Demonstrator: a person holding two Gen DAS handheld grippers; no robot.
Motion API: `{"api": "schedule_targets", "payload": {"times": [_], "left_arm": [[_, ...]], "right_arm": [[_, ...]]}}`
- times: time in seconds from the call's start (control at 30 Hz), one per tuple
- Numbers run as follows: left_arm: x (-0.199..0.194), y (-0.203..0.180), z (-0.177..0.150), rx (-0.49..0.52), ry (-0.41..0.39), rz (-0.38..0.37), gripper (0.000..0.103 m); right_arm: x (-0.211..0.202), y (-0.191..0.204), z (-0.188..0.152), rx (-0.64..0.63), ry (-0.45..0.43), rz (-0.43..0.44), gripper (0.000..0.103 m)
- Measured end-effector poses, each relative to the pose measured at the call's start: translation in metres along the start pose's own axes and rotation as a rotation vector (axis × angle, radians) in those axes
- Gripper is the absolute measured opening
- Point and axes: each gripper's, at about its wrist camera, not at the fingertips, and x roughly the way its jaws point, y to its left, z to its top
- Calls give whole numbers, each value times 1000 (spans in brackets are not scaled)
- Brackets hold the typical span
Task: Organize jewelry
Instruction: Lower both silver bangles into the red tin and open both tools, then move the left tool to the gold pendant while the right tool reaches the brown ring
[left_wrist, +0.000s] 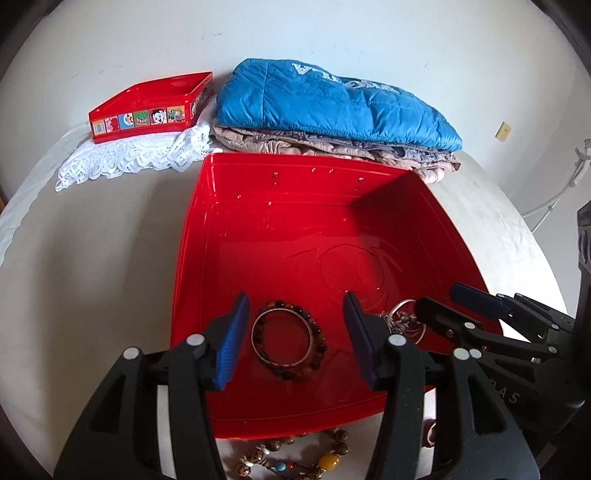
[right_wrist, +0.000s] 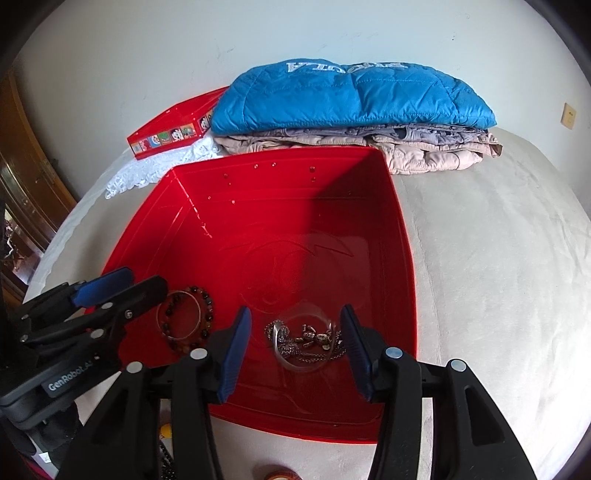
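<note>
Red box (left_wrist: 229, 236) on the bed (left_wrist: 92, 258), both tools released above the jewelry inside it.
Left tool (left_wrist: 295, 343) hangs spread over a bead bracelet (left_wrist: 317, 328) and metal bangle (left_wrist: 258, 350), rings lying flat with no long axis. Right tool (right_wrist: 295, 347) stands spread over a tangle of chains and charms (right_wrist: 310, 339) sprawling side to side near the box's front wall; neither tool's pads touch anything.

A folded blue jacket (left_wrist: 332, 99) tops a beige garment (left_wrist: 332, 146), beside white lace cloth (left_wrist: 136, 155) on the pale bedcover (right_wrist: 498, 258)
</note>
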Motion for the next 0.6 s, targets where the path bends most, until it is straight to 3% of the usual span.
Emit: {"api": "schedule_targets", "payload": {"times": [0.23, 0.6], "left_arm": [[-15, -2, 1, -2, -24, -7, 54], [-78, 3, -2, -42, -90, 17, 54]], "right_arm": [[-15, -3, 3, 12, -37, 8, 50], [-52, -2, 1, 17, -98, 39, 50]]}}
